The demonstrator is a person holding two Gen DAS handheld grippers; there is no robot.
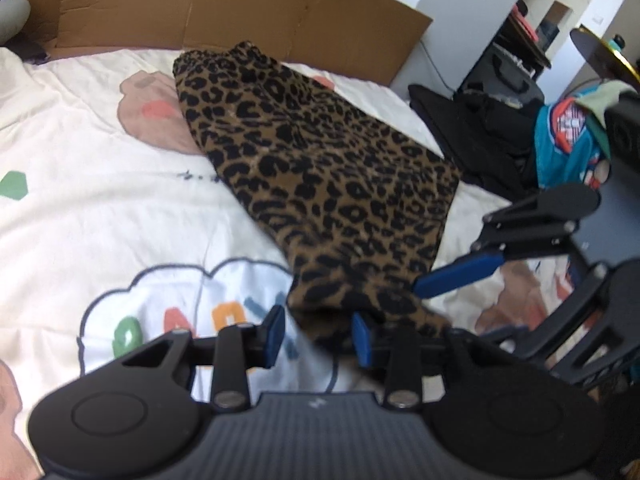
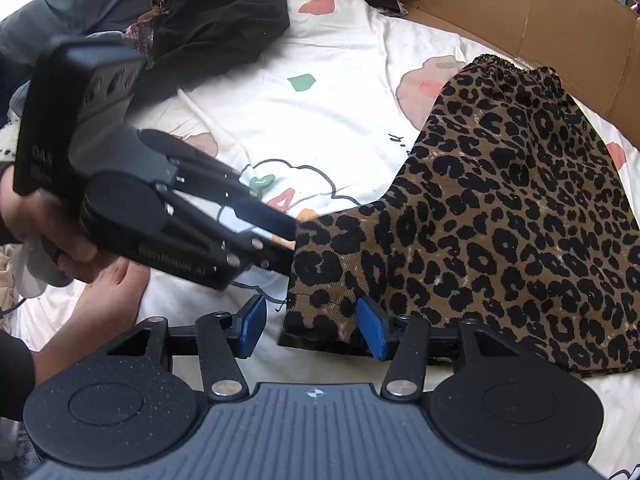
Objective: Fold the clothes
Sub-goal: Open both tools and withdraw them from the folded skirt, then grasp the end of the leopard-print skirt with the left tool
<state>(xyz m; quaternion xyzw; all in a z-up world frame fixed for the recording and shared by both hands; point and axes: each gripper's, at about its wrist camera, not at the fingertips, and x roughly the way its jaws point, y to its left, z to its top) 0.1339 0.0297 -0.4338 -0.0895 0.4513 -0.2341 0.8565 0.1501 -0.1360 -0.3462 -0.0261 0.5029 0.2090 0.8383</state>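
White bedding with cartoon prints spreads under you, cardboard behind. Your left claw [image 1: 318, 334] stands apart over the leopard-print garment [image 1: 320, 168]'s near end; the cloth's long axis runs away toward the cardboard. Your right claw [image 2: 312, 326] gapes too, one pad at the hem corner, gripping nothing.

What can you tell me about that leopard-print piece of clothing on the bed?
The leopard-print garment is tan with black spots, of a ribbed, corduroy-like cloth. It lies folded on the white cartoon-print bedcover, its gathered elastic waistband at the far end by the cardboard. Its near hem lies between both open claws.
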